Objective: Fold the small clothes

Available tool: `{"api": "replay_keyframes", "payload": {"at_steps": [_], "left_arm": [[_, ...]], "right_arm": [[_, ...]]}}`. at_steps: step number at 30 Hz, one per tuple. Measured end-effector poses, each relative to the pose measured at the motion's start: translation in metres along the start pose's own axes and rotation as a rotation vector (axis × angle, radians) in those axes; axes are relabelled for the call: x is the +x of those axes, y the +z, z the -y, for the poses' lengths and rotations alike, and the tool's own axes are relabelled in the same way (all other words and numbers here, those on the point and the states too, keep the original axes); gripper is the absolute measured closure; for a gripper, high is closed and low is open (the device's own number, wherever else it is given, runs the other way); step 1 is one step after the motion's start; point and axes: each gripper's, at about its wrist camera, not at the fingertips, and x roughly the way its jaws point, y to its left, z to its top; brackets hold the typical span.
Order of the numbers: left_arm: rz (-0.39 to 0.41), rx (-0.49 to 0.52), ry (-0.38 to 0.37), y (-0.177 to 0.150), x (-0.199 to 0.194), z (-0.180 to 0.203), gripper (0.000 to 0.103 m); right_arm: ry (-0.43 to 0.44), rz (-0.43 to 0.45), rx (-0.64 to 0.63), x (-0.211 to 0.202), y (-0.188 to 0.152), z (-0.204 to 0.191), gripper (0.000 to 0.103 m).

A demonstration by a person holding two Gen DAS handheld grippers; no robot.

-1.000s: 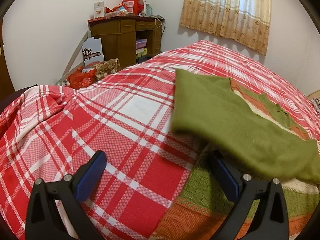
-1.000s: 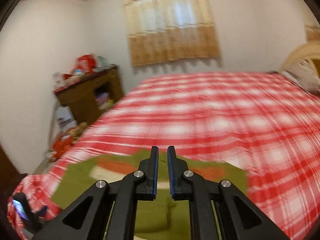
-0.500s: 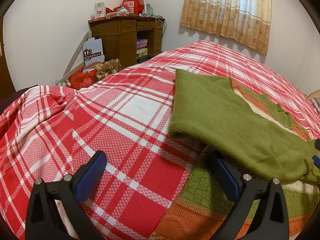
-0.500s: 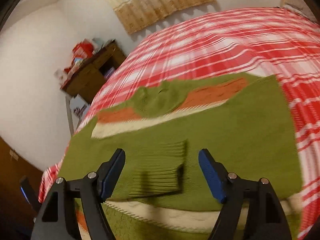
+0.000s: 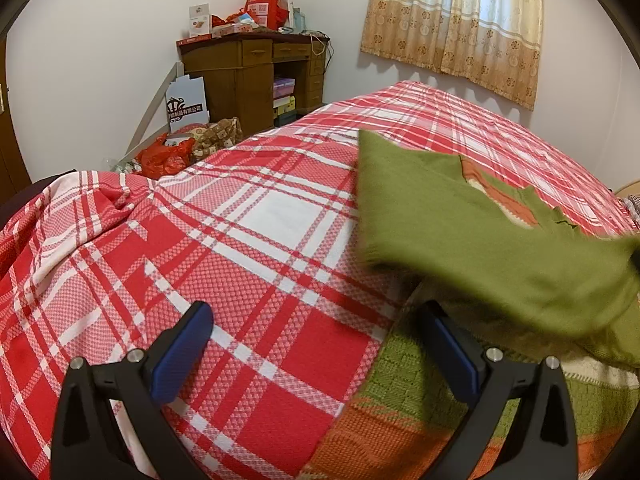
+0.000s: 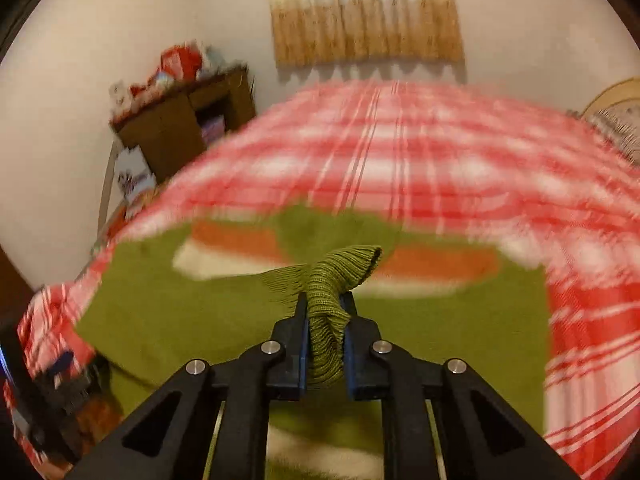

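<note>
Between the blue pads of the right tool (image 6: 325,334) a bunched ribbed cuff (image 6: 340,276) is pinched, the jaws closing on it, probably so the sleeve can be carried across the body of the green sweater (image 6: 440,332) for a fold. That sweater lies spread on the red plaid bed (image 5: 248,248), with its orange and cream bands showing. Lower left of it, the left tool (image 5: 316,356) hangs wide and empty over the sweater's hem edge, likely waiting. Beyond the bed stands a wooden desk (image 5: 240,68) piled with boxes; its open shelves hold more boxes.
</note>
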Motion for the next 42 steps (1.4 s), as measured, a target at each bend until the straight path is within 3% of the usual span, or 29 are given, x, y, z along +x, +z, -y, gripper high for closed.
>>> {"api": "replay_keyframes", "payload": {"at_steps": [2,5,10,13,17,19,21,24,28,32,34,35,37,40,42], "left_arm": [[0.000,0.000,0.000,0.000,0.000,0.000,0.000],[0.000,0.000,0.001,0.000,0.000,0.000,0.000],[0.000,0.000,0.000,0.000,0.000,0.000,0.000],[0.000,0.001,0.001,0.000,0.000,0.000,0.000],[0.001,-0.001,0.000,0.001,0.001,0.000,0.000],[0.001,-0.001,0.000,0.000,0.000,0.000,0.000],[0.000,-0.001,0.000,0.000,0.000,0.000,0.000],[-0.008,0.002,0.002,0.001,0.000,0.000,0.000],[0.007,0.034,0.018,0.009,-0.015,0.003,0.000],[0.070,0.093,-0.007,0.025,-0.033,0.025,0.000],[0.075,0.128,-0.003,0.032,-0.030,0.039,0.000],[0.063,0.142,0.006,0.036,-0.022,0.047,0.000],[0.024,0.161,0.033,0.038,-0.006,0.057,0.000],[-0.076,0.202,0.116,0.030,0.028,0.061,0.000],[-0.052,0.181,0.086,0.027,0.026,0.056,0.000]], "right_arm": [[-0.053,0.084,-0.008,-0.019,0.017,0.005,0.090],[-0.105,0.133,-0.002,-0.033,0.029,0.022,0.090],[-0.167,0.076,0.040,-0.023,0.011,0.055,0.090],[-0.137,0.000,0.081,-0.001,-0.017,0.075,0.089],[-0.137,-0.132,0.198,0.021,-0.048,0.104,0.071],[-0.138,-0.095,0.296,0.008,-0.057,0.122,0.070],[-0.217,-0.021,0.387,-0.018,-0.061,0.135,0.070],[-0.230,0.049,0.317,-0.040,-0.053,0.124,0.070],[-0.159,0.025,0.170,-0.038,-0.042,0.093,0.070],[-0.064,-0.050,0.159,-0.015,-0.053,0.078,0.070],[-0.033,-0.146,0.151,0.009,-0.066,0.070,0.069],[-0.053,-0.123,0.120,0.009,-0.070,0.065,0.069],[-0.058,-0.130,0.070,0.005,-0.070,0.054,0.057],[-0.063,-0.126,0.030,-0.007,-0.069,0.049,0.056],[-0.080,-0.086,0.045,-0.018,-0.067,0.056,0.056]]}}
